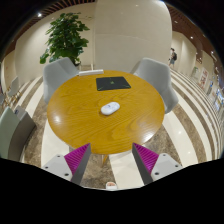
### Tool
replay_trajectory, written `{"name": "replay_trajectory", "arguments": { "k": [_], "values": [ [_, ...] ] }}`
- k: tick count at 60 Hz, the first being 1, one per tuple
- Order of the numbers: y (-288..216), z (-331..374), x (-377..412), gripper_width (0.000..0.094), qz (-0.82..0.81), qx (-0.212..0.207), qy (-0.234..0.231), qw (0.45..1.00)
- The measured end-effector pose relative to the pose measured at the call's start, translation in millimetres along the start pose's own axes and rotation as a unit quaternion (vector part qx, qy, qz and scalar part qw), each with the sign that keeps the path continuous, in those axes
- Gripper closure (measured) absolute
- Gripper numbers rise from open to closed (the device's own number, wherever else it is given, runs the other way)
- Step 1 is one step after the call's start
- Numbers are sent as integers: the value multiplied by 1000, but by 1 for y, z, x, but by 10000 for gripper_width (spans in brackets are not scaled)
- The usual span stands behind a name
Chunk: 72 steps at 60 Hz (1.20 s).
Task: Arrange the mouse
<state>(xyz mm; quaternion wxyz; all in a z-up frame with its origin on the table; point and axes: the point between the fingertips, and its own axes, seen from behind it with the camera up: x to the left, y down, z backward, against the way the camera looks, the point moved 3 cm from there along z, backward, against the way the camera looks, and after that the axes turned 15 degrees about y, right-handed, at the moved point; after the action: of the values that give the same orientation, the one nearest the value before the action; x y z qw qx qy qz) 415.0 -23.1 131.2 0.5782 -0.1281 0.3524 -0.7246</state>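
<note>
Overhead, the gripper view looks down on a round wooden table (100, 125) from some height. The tongs (112, 163) stand open, with nothing between them: two grey fingers, each with a magenta pad (78, 157) on its inner face, spread wide apart over the near rim of the table. A white mouse (110, 108) lies near the middle of the table, well ahead of the fingers and apart from them. Just beyond the mouse, toward the far rim, lies a dark rectangular mouse pad (111, 83); the two do not touch. Grey chairs ring the table: one at the far left (59, 72), one at the far right (156, 76), and another at the near left (11, 130). A broad white column (130, 32) rises behind the table, and a leafy green potted plant (65, 37) stands to its left. The striped floor (185, 125) shows pale and dark bands. No writing or brand mark can be read on any item.
</note>
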Motion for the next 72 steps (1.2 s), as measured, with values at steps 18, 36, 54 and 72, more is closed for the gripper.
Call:
{"name": "replay_trajectory", "arguments": {
  "k": [18, 36, 54, 72],
  "values": [
    [-23, -39, -8, 74, 6, -24, -20, 999],
    [-40, -98, 18, 72, 12, -50, -31, 998],
    [-74, -175, 39, 74, 13, -53, -49, 997],
    [-98, -234, 70, 63, 23, -28, -80, 996]
  ]
}}
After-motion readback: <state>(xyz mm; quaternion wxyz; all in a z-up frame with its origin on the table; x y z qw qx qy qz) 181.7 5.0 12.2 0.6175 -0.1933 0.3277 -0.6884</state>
